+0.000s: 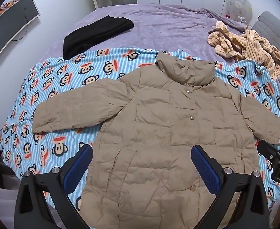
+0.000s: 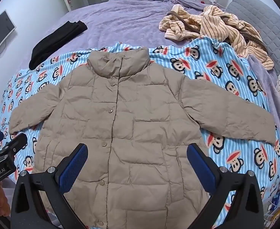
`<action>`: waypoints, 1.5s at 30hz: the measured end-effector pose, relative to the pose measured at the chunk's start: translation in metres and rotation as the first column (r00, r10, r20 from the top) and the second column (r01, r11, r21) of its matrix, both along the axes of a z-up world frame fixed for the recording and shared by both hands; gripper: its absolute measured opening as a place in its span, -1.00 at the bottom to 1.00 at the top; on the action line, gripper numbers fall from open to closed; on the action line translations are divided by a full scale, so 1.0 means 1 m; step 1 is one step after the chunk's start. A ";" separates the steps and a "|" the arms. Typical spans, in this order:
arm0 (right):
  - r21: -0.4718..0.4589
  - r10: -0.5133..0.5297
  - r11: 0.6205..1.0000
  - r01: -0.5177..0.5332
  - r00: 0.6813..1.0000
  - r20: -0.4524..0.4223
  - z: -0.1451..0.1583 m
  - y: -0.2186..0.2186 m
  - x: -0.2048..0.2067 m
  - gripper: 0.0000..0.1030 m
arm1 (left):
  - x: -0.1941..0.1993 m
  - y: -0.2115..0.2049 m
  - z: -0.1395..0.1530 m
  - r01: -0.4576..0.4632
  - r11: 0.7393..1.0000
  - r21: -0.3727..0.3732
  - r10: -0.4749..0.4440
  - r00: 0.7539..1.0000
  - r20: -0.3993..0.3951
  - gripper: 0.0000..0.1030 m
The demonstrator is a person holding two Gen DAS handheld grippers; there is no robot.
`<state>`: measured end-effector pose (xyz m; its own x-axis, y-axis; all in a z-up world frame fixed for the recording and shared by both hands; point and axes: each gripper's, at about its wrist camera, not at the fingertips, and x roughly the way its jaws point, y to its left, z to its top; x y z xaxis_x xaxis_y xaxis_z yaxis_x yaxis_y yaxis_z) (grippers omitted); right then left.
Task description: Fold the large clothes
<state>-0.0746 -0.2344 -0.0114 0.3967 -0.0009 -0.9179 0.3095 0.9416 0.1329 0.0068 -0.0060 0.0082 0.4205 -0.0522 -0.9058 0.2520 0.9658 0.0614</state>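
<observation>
A beige quilted puffer jacket point(image 1: 159, 126) lies flat and buttoned, front up, sleeves spread out, on a blue striped monkey-print blanket point(image 1: 50, 87). It also shows in the right wrist view point(image 2: 124, 118). My left gripper point(image 1: 142, 152) is open and empty, hovering over the jacket's lower left part. My right gripper point(image 2: 137, 150) is open and empty, hovering over the jacket's lower right part. Each gripper shows at the edge of the other's view: the right one point(image 1: 273, 152), the left one point(image 2: 4, 145).
The blanket point(image 2: 225, 80) lies on a purple bedspread point(image 1: 159, 22). A folded black garment point(image 1: 94, 36) lies at the back left. A crumpled striped cream garment point(image 1: 250, 47) lies at the back right by a grey headboard point(image 2: 258, 28). A monitor point(image 1: 10, 21) stands on the left.
</observation>
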 end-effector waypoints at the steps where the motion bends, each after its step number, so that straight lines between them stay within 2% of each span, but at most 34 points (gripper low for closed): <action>1: -0.001 0.000 1.000 0.000 1.000 -0.002 -0.001 -0.001 0.000 1.00 | 0.001 0.000 0.000 0.001 1.000 0.002 -0.001 1.000 0.000 1.00; 45: -0.009 0.007 1.000 -0.007 1.000 -0.003 0.000 0.002 0.010 1.00 | 0.002 -0.006 -0.008 -0.002 1.000 0.015 0.002 1.000 -0.019 1.00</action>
